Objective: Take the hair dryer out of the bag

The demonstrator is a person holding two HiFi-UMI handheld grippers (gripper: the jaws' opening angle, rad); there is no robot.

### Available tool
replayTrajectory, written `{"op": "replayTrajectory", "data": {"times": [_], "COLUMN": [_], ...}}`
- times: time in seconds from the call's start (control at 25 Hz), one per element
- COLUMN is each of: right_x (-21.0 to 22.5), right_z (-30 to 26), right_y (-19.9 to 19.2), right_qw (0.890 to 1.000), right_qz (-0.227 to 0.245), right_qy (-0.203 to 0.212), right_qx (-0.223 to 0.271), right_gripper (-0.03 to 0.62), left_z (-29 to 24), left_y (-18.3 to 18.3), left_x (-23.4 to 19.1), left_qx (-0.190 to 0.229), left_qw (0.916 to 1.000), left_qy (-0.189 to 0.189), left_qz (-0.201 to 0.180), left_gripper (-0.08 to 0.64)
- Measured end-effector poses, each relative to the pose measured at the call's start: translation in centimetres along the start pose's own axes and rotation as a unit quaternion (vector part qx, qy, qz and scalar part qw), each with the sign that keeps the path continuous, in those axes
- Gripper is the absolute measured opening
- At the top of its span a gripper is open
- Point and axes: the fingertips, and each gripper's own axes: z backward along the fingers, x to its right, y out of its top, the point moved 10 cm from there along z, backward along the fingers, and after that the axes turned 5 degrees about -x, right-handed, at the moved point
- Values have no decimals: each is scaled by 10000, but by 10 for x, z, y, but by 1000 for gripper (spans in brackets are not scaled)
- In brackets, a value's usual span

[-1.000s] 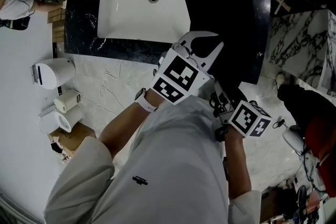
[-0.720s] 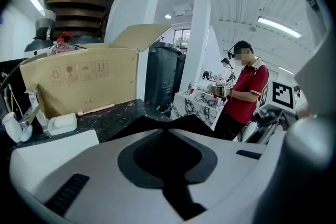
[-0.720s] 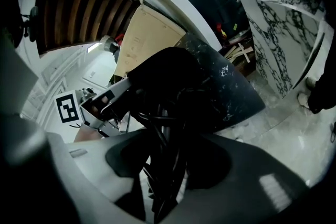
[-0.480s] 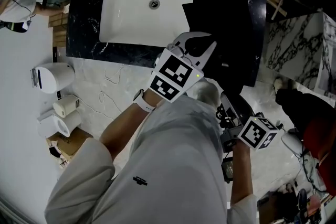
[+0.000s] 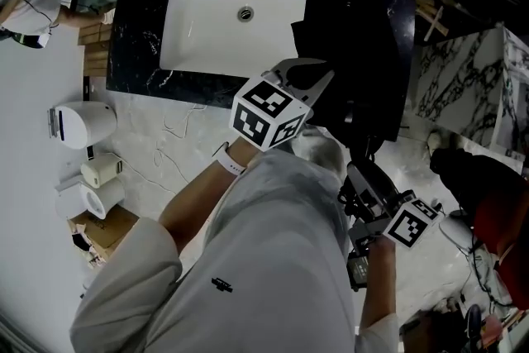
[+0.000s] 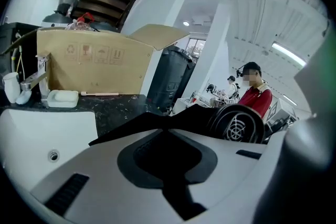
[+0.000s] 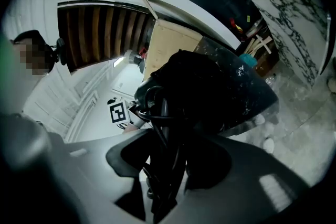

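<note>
Hair dryer gripped — right tool aimed toward counter

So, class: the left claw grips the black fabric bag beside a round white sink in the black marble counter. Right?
No. The head view shows the white sink in the black marble counter is rectangular, not round. The left claw does grip the black fabric bag beside it.

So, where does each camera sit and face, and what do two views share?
Head view: on head, looking down at sink; sleeves, left tool, right tool show.
Left gripper view: on left tool, facing cardboard box; jaws pinch bag.
Right gripper view: on right tool, facing bag; jaws hold hair dryer.
Shared: cardboard box, both gripper views.
</note>
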Motion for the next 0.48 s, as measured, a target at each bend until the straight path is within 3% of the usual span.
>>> {"op": "replayTrajectory", "data": {"times": [0.24, 0.48], "right_x": [-15, -30], "right_z": [2, 2], "right_y": [2, 6], "right_qw": [9986, 9972], "right_qz": [-60, 59], "right_qy": [501, 722], "right_qx": [141, 192], "right_gripper": [195, 195], "left_z": [-4, -3], "left_y": [-7, -12], "left_x": [5, 10], "left_qx": [100, 66], "left_qw": [9999, 9999], "left_qy": [-47, -79], "left_qz": [54, -28], "left_gripper": [28, 28]}}
